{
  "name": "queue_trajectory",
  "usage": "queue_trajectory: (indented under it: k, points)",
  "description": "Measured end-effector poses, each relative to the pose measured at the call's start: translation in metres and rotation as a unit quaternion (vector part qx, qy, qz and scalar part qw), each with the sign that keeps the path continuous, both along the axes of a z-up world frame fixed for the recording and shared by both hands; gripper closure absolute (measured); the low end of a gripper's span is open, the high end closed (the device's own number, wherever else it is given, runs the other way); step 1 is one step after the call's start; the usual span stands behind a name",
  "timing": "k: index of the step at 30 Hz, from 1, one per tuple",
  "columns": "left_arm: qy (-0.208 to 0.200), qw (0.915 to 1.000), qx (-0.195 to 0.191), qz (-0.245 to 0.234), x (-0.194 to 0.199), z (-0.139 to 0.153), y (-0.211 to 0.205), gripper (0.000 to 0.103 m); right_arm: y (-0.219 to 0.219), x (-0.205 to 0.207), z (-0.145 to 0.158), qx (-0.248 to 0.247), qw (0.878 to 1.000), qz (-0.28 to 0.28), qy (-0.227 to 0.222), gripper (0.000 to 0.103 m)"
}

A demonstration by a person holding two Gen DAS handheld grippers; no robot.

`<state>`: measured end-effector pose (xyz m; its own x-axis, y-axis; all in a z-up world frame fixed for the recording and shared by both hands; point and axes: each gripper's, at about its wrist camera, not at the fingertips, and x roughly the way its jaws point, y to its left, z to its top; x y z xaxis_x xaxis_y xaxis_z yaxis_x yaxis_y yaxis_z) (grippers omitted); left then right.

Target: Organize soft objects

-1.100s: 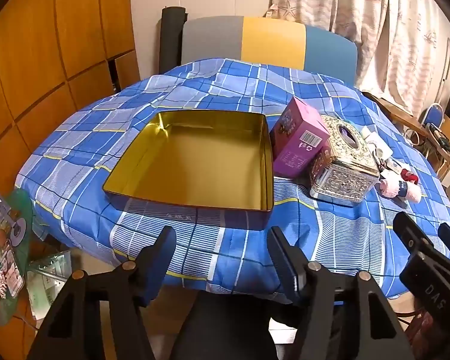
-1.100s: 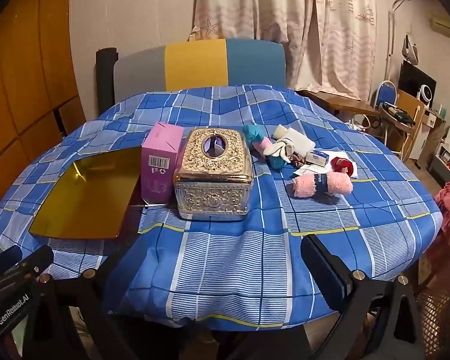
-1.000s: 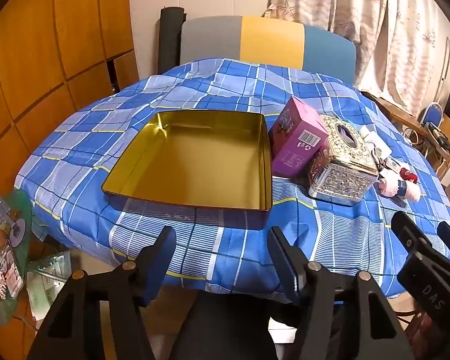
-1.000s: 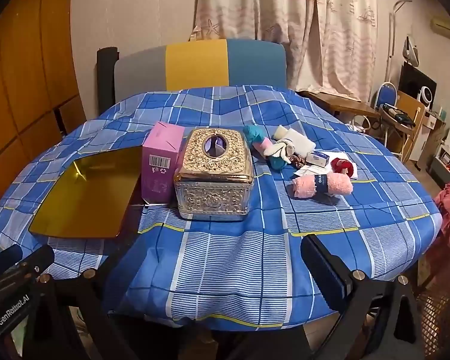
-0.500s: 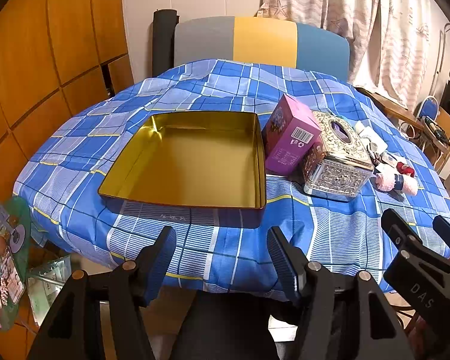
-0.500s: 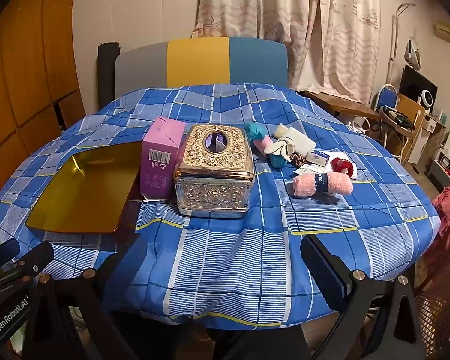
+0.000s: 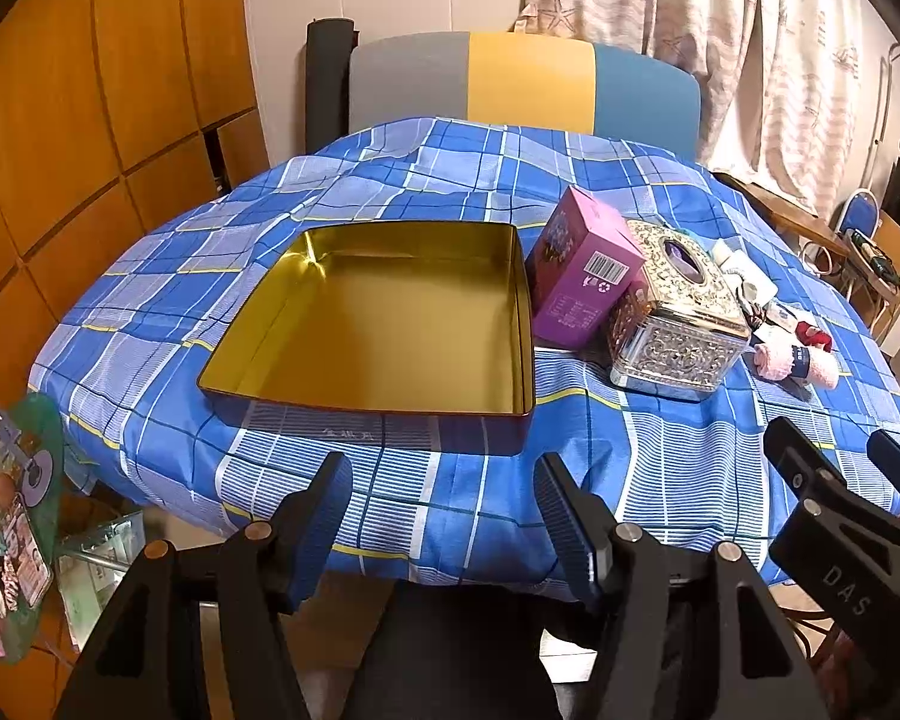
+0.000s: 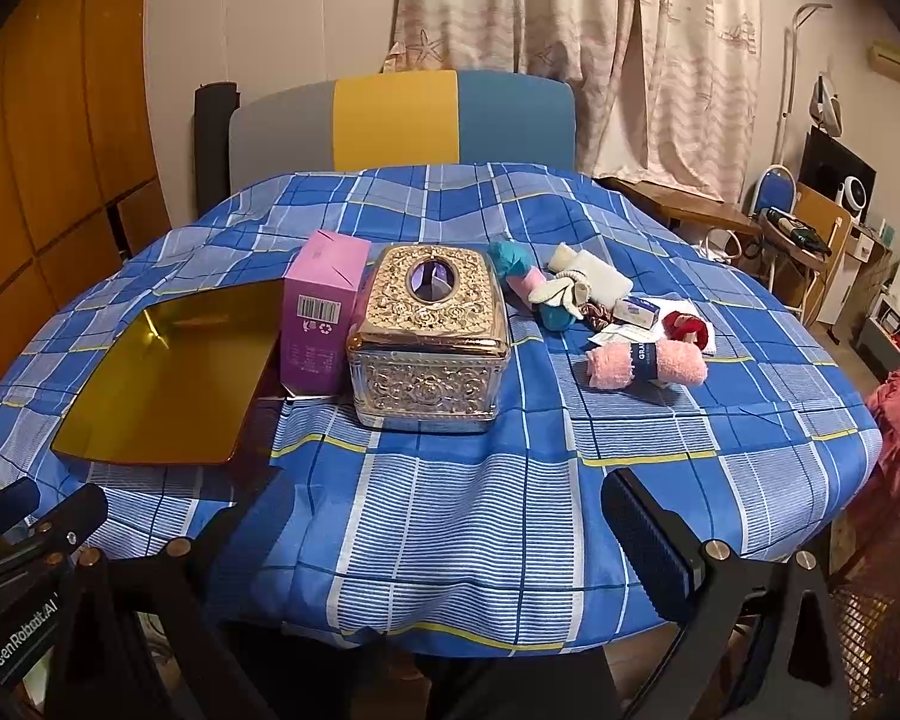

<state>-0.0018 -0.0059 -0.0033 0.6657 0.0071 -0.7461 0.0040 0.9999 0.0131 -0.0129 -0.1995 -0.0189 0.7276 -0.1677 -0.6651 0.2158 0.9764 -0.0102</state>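
Nothing much is changing, and that is the news: set against the views from a second ago, both grippers hang at the near edge of the table, only the framing has drifted a touch, and not one object on the cloth has shifted.

The left gripper (image 7: 441, 495) has its jaws spread wide and empty, hovering just short of the gold tin tray (image 7: 519, 330), which sits open with nothing in it. The right gripper (image 8: 432, 531) is also released, jaws well apart, nothing between them, aimed across the blue checked tablecloth (image 8: 462, 510).

The soft things are all on the far right side of the table, well apart from the tray. There is the pink rolled towel (image 8: 645, 363) with its dark paper band lying nearest, a teal and pink bundle (image 8: 519, 273) behind it, a cream cloth piece (image 8: 594, 276) beside that, and something small and red (image 8: 684, 327) on white paper. Between that pile and the tray stand the purple carton (image 8: 321, 315) and the ornate silver tissue box (image 8: 429, 339), touching or nearly so.

So the sorting has not started, I'd say. The tray looks like the likely home for the soft goods, and the right gripper seems best placed to go for the pink towel first, reaching past the tissue box.
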Motion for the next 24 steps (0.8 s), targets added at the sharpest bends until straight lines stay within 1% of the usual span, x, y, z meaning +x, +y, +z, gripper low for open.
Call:
queue_trajectory:
  k: [24]
  points:
    - [0.006,1.0,0.003,0.0,0.0,-0.0025,0.0003,0.039,-0.0021,0.0004,-0.0009,-0.001,1.0,-0.005,0.007,0.0]
